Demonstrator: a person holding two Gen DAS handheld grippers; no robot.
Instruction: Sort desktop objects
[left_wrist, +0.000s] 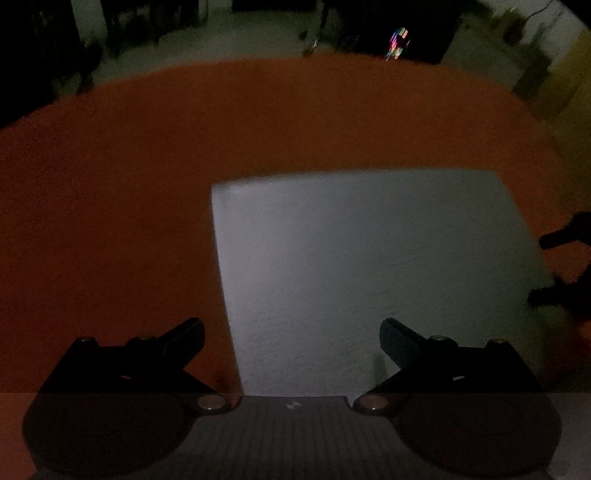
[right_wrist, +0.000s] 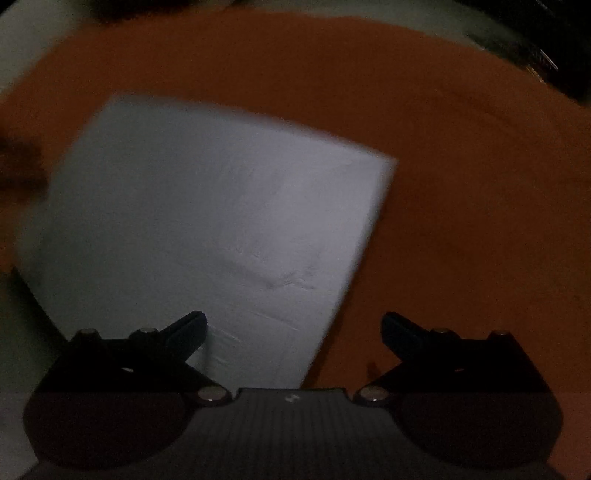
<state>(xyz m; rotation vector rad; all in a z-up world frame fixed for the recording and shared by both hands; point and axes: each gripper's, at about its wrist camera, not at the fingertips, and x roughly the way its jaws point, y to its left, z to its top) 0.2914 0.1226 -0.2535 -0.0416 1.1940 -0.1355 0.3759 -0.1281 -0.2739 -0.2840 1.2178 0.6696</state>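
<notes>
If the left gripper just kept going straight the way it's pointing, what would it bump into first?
Most likely the white sheet lying on the orange table. The left gripper is open with nothing between its fingers, aimed steeply down near the sheet's left edge. The picture is dark and blurred, so depth is uncertain.

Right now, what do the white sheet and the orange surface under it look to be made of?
White sheet: probably paper or thin card, matte; it lies flat with faint creases and crisp straight edges.
Orange surface: looks like a matte, non-glossy tabletop or mat, evenly coloured with no glare; dim, blurred light leaves the material open.

White sheet (left_wrist: 369, 258) on orange table (left_wrist: 147, 166)
</notes>
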